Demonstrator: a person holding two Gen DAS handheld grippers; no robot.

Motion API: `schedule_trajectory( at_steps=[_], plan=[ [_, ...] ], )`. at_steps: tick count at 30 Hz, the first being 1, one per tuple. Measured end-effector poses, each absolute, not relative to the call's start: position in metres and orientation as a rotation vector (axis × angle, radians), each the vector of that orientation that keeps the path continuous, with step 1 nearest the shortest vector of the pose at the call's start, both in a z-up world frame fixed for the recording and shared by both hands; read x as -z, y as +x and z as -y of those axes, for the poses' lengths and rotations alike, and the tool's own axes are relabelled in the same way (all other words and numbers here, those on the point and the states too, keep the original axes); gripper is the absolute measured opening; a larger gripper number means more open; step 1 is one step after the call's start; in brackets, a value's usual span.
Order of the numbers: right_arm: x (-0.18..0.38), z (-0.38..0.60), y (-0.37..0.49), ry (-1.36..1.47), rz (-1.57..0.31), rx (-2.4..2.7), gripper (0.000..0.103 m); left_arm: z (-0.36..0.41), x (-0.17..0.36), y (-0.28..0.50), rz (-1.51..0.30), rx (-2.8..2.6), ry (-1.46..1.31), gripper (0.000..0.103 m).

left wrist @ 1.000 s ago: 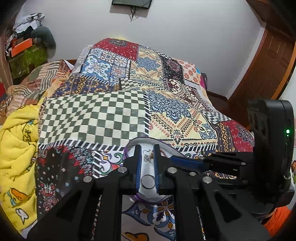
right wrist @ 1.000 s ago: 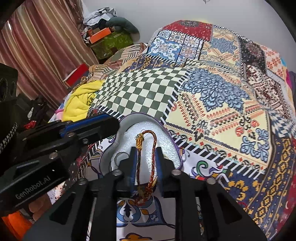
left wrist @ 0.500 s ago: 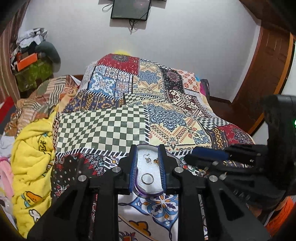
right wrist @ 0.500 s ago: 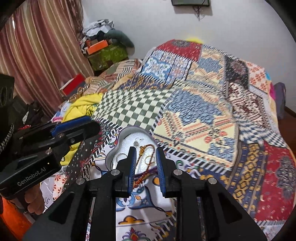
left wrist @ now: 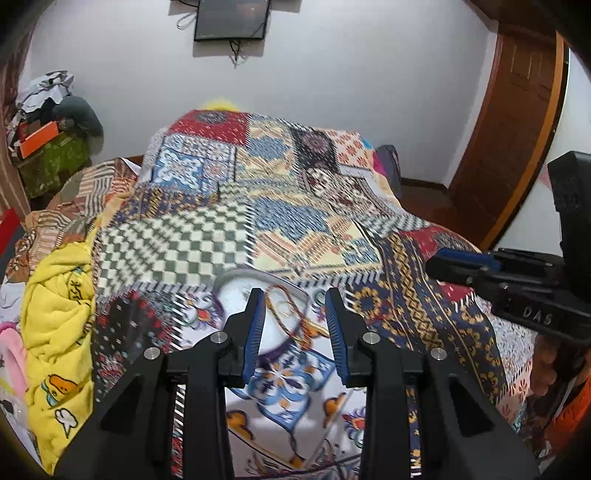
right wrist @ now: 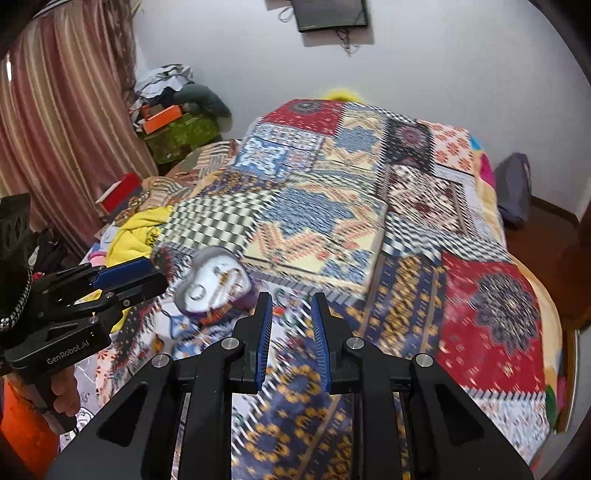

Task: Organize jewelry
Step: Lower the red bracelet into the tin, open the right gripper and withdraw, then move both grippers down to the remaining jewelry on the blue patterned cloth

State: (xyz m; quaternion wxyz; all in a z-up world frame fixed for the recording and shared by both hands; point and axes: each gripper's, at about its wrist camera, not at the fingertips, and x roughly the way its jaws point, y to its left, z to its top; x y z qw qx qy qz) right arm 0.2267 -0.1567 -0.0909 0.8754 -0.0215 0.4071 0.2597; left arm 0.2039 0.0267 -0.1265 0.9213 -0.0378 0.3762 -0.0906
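A heart-shaped tray [left wrist: 236, 295] with a purple rim lies on the patchwork bedspread [left wrist: 207, 243]. A red and yellow braided bracelet [left wrist: 284, 317] rests partly in it and hangs over its near edge. My left gripper [left wrist: 294, 295] hovers above and short of the tray, its jaws opening, with nothing pressed between the pads. My right gripper [right wrist: 291, 297] is off to the tray's right over the bedspread, a narrow gap between its pads and nothing in it. In the right wrist view the tray [right wrist: 207, 280] is blurred, with a ring [right wrist: 195, 291] in it and the left gripper [right wrist: 147, 275] beside it.
A yellow blanket [left wrist: 55, 314] is bunched along the bed's left side. Boxes and clothes [right wrist: 173, 122] are piled in the far left corner by a striped curtain [right wrist: 62, 129]. A wooden door [left wrist: 517, 147] stands on the right. A dark screen [left wrist: 231, 18] hangs on the wall.
Both grippers have pulled back and up from the tray. The left jaws have spread wider. The bracelet, earlier between the right fingers, now lies on the tray.
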Motion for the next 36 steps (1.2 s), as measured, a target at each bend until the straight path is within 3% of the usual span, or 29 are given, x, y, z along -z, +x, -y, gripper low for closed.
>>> schedule_trajectory(
  at_steps=[29, 36],
  plan=[
    [0.161, 0.225, 0.221, 0.055, -1.036, -0.473, 0.019, 0.061, 0.23, 0.236, -1.029, 0.343, -0.035, 0.032],
    [0.164, 0.223, 0.221, 0.051, -1.047, -0.486, 0.019, 0.069, 0.237, 0.241, -1.011, 0.328, -0.004, 0.015]
  ],
)
